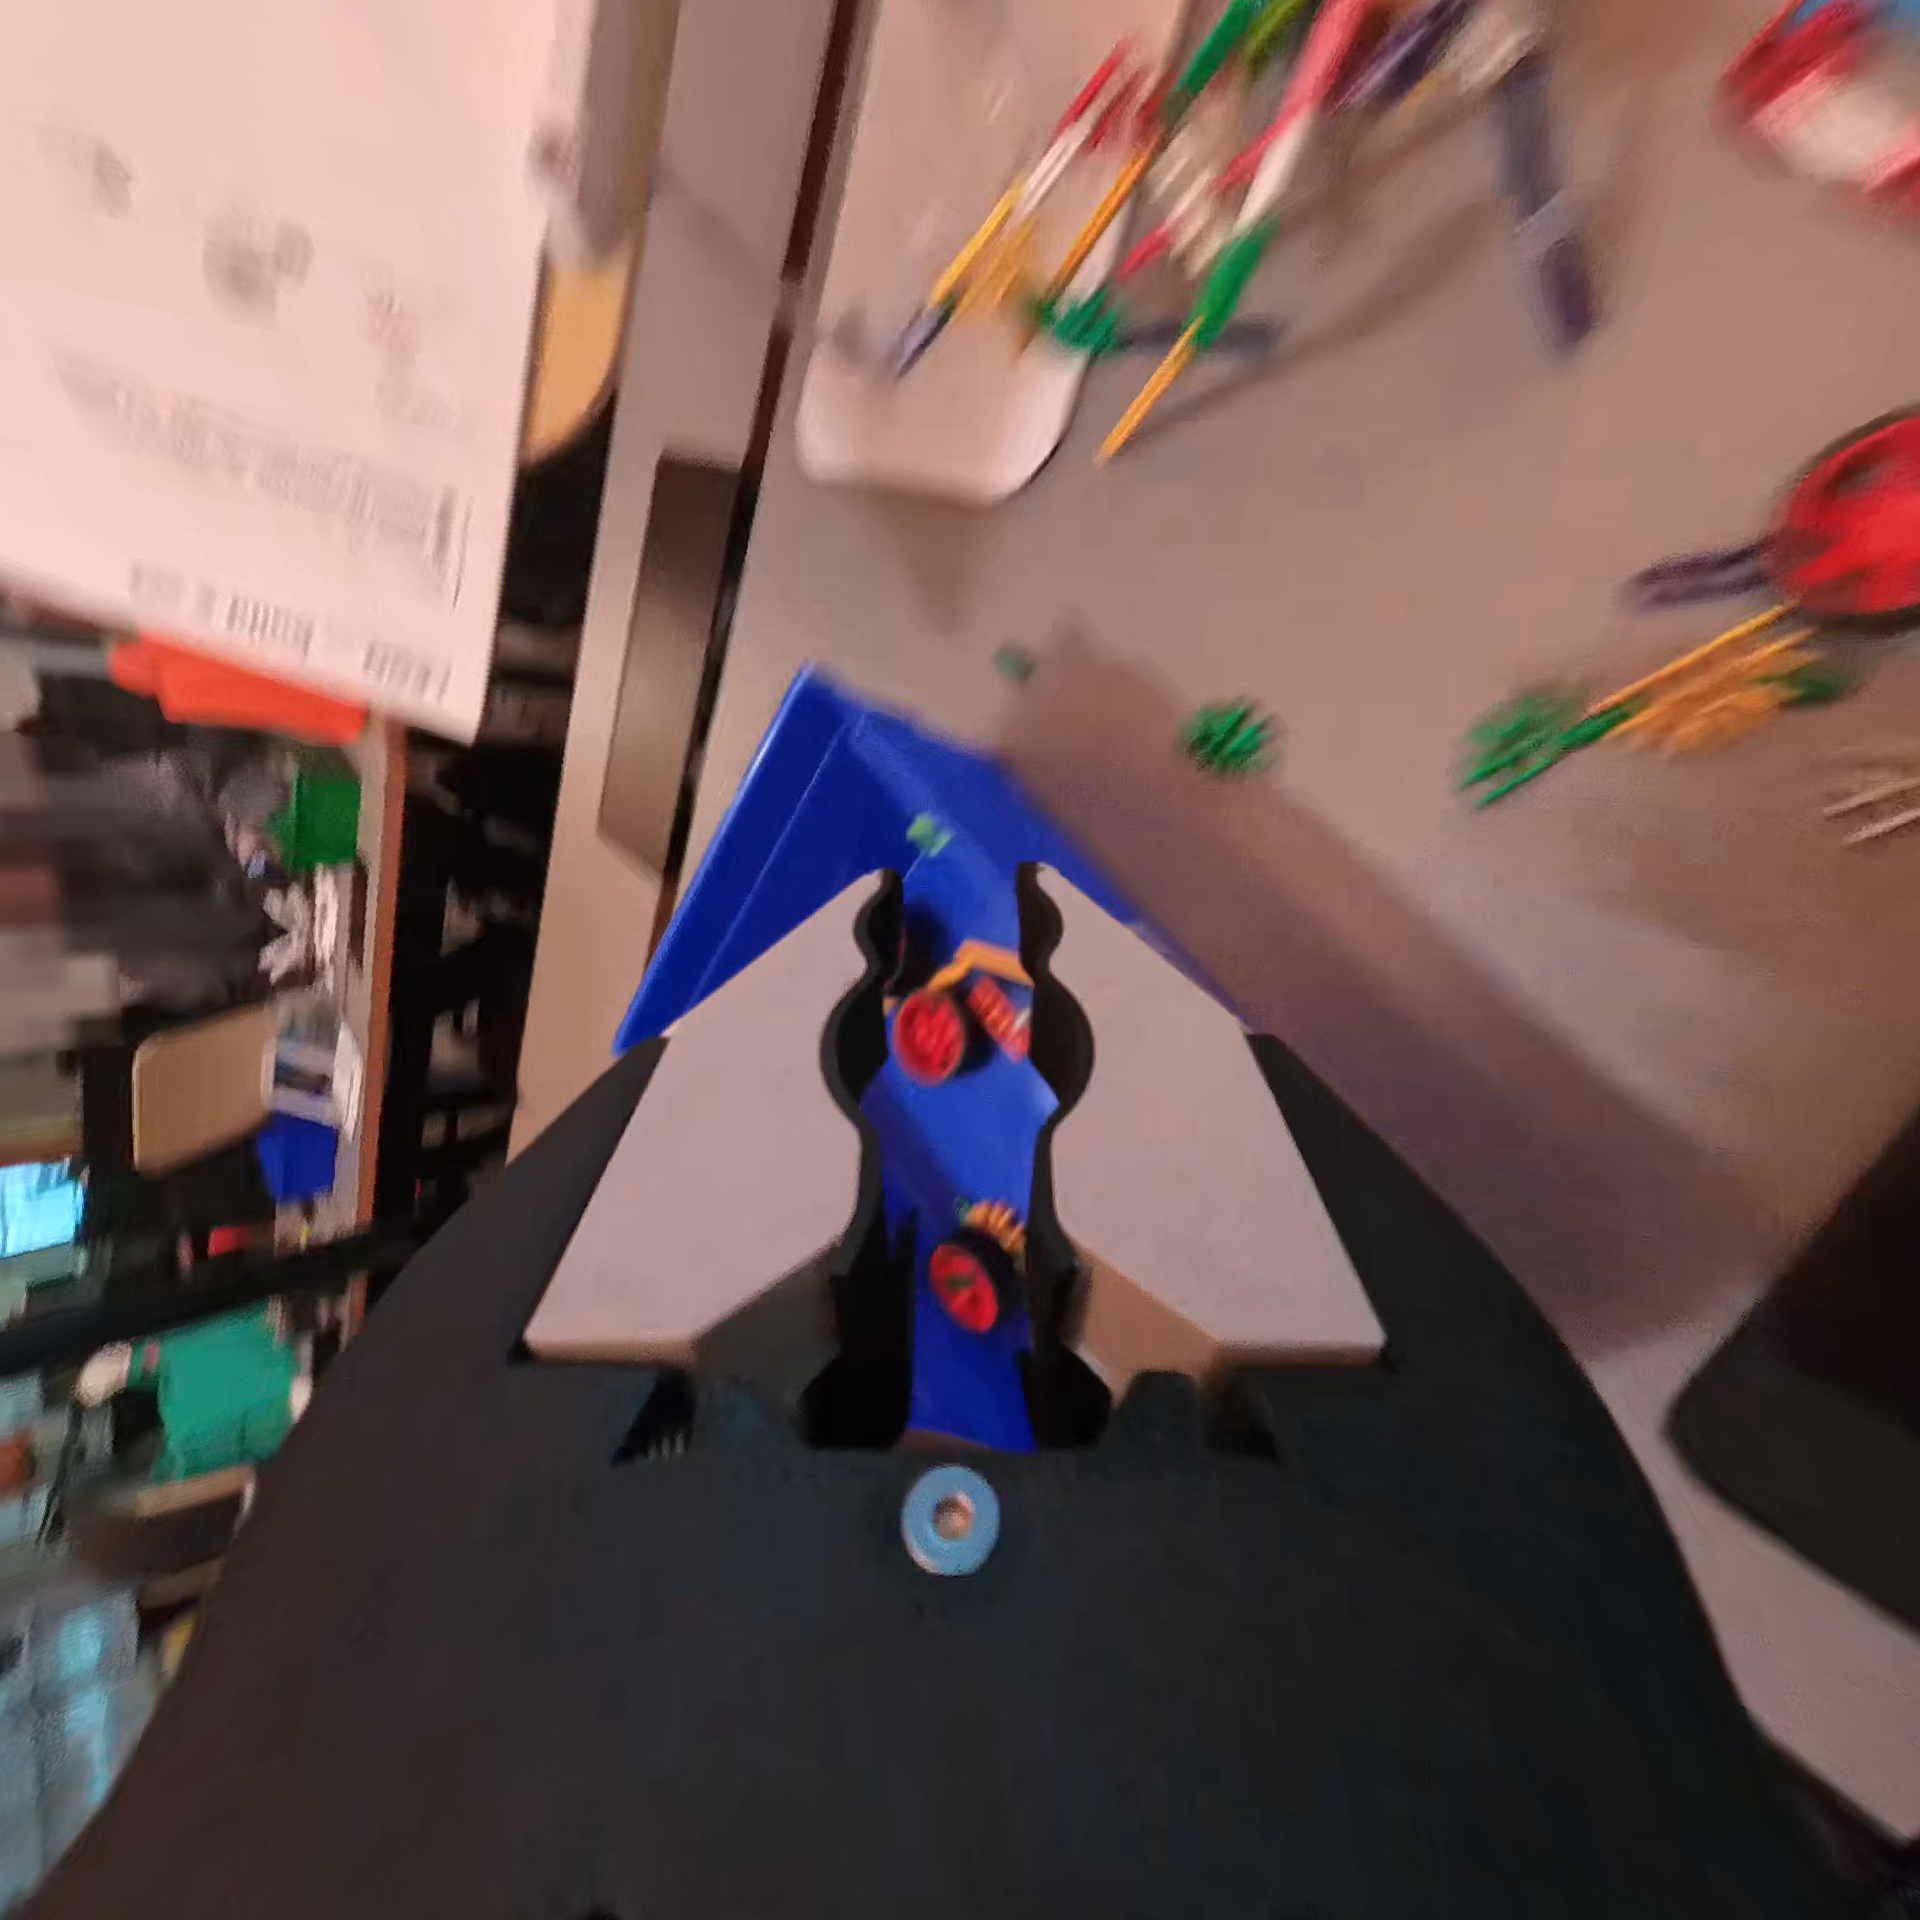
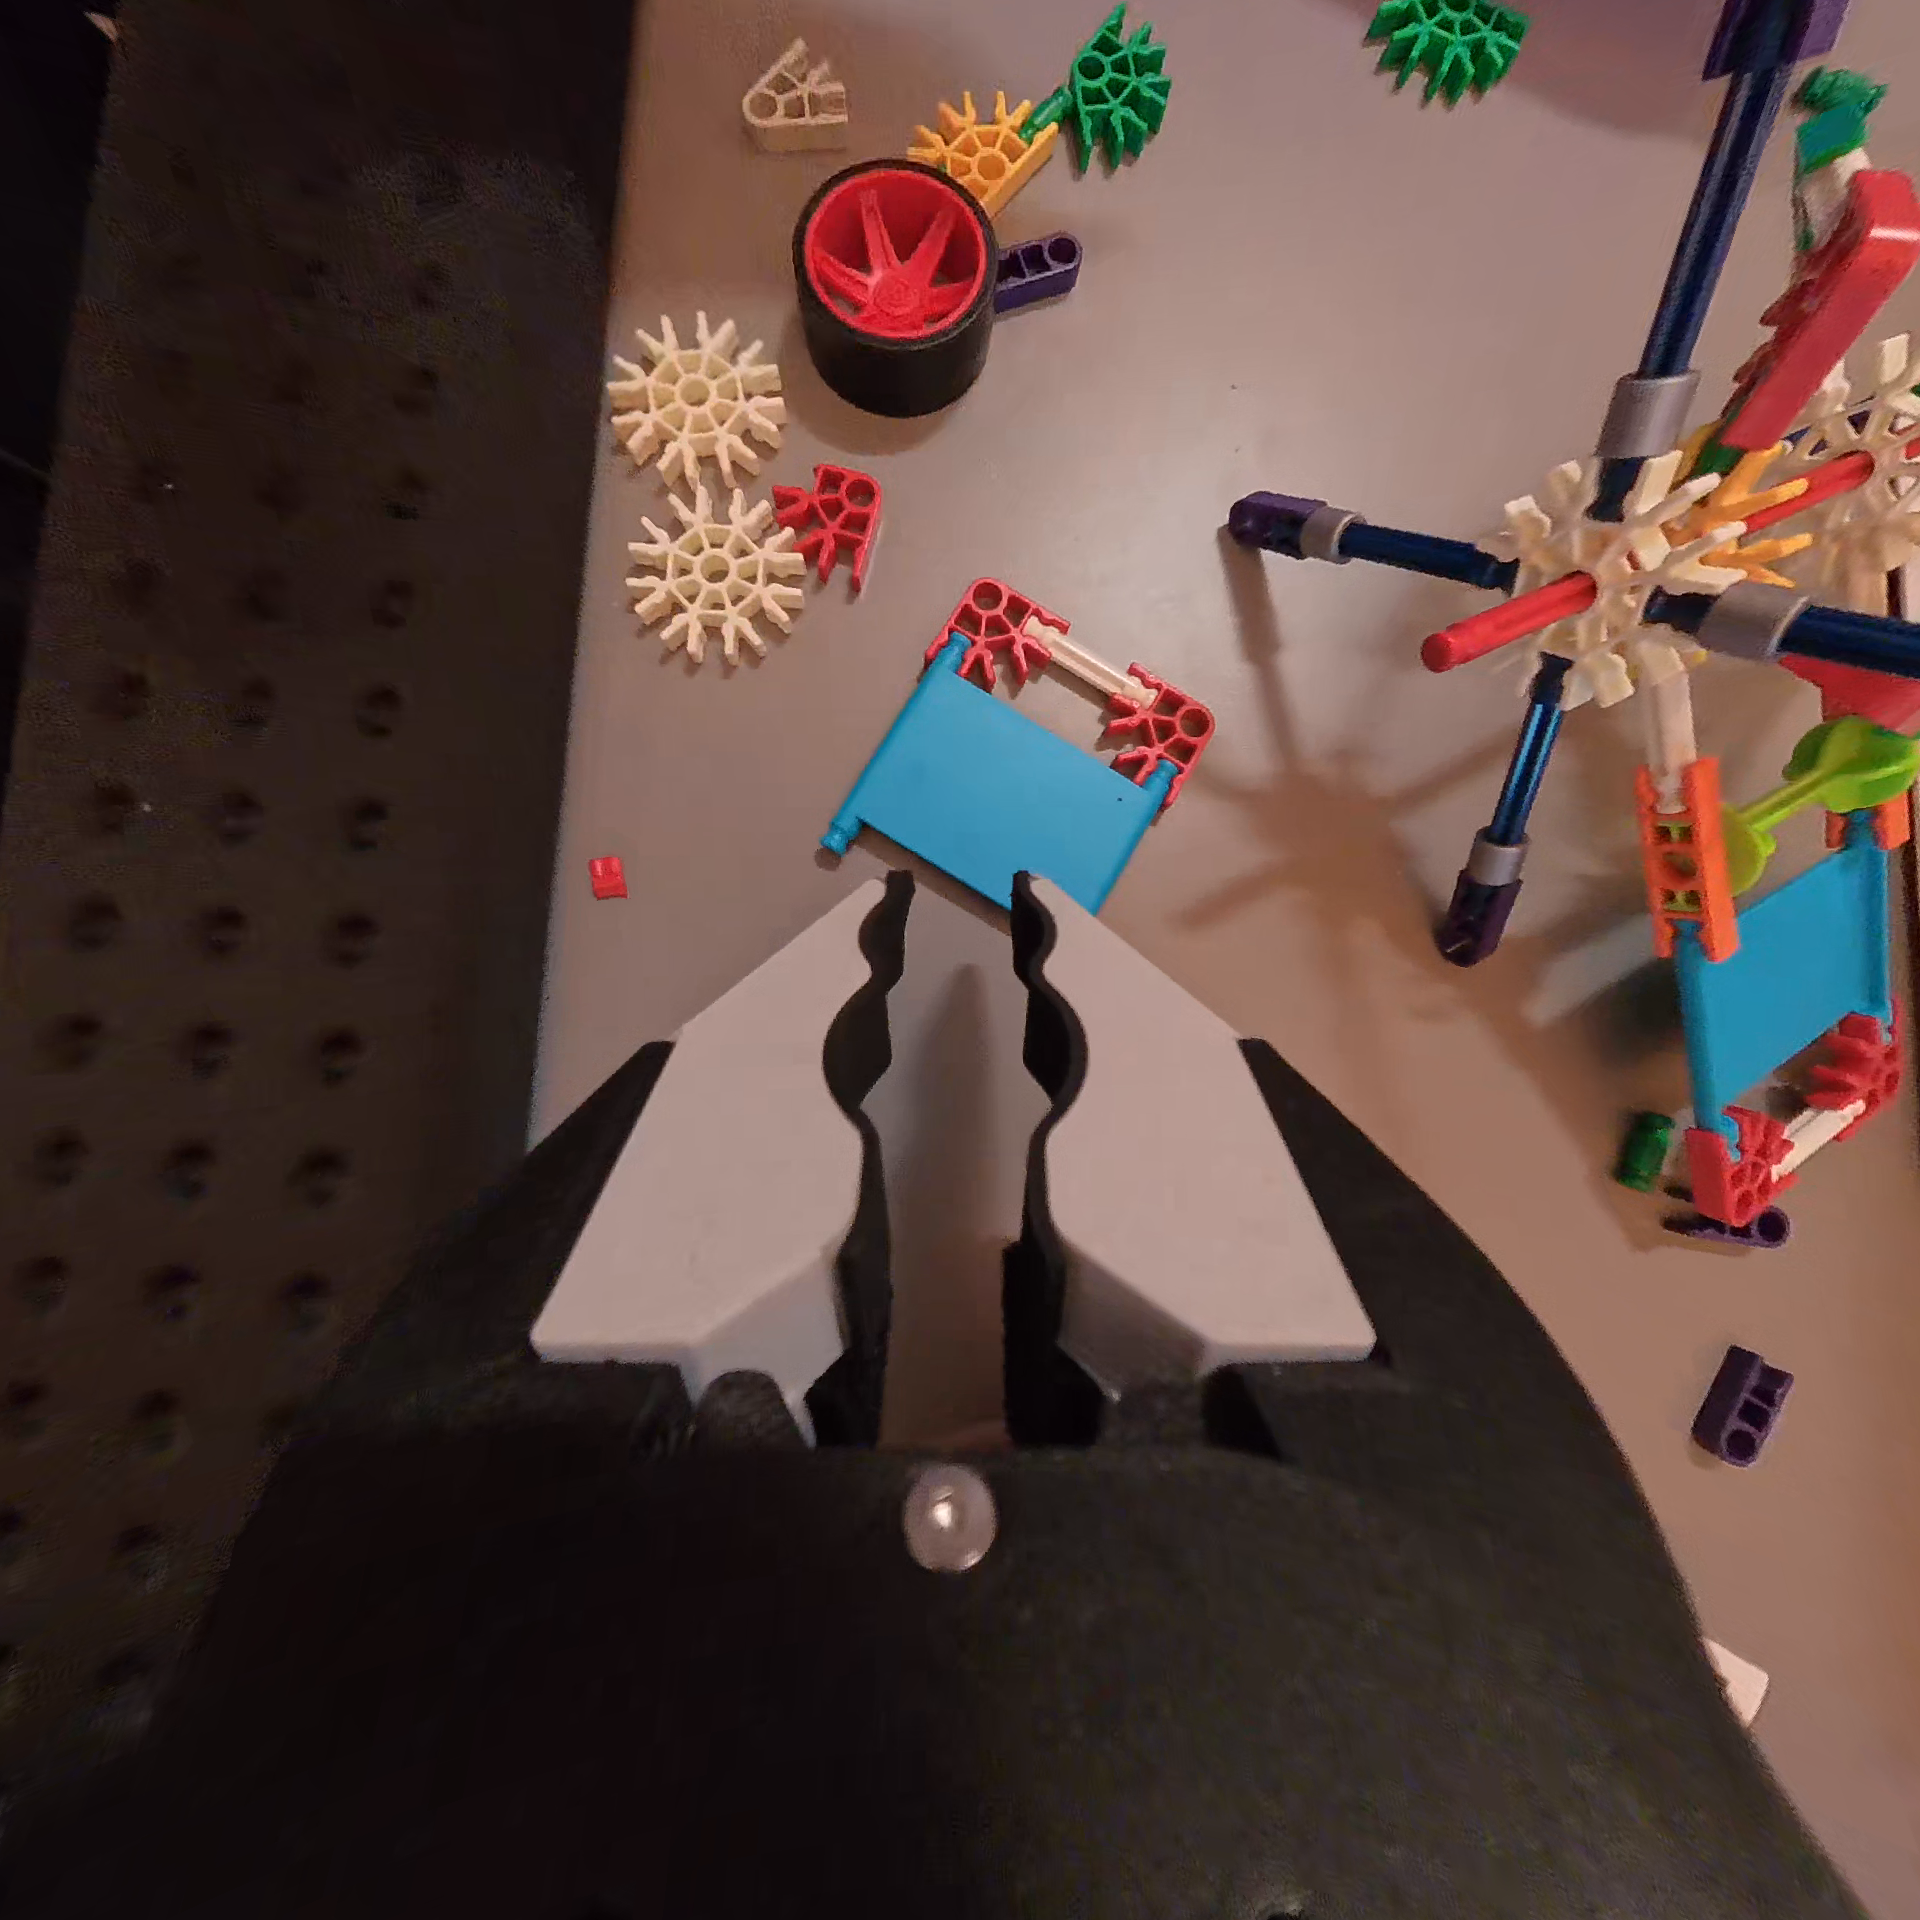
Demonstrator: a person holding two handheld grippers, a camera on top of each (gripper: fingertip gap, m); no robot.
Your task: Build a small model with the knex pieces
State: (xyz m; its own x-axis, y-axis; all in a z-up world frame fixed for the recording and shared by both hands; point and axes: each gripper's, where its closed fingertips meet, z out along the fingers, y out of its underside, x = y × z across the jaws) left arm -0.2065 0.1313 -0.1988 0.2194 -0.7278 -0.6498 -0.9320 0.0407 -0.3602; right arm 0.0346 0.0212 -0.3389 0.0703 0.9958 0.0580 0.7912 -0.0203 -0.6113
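Observation:
My left gripper (image 1: 958, 873) is shut on a dark blue printed box (image 1: 790, 862), which fills the narrow gap between its jaws and juts out past the tips; this view is motion-blurred. My right gripper (image 2: 961, 883) is slightly open and empty above the grey table (image 2: 1299, 312). Its fingertips are at the near edge of a light blue panel (image 2: 987, 790) lying flat. Two red connectors (image 2: 992, 634) joined by a white rod (image 2: 1091, 665) are clipped to the panel's far edge.
A red-hubbed black wheel (image 2: 894, 270), two white snowflake connectors (image 2: 694, 400), a loose red connector (image 2: 831, 514) and a tiny red bit (image 2: 606, 876) lie to the left. A built rod-and-connector structure (image 2: 1600, 582) stands to the right. A black perforated mat (image 2: 260, 727) borders the table's left edge. Spacing between my two grippers at the tips: around 30 cm. My right gripper is the nearer one to the white rod (image 2: 1091, 665): about 6 cm, against 25 cm. My left wrist view (image 1: 1876, 99) looks at it from another angle.

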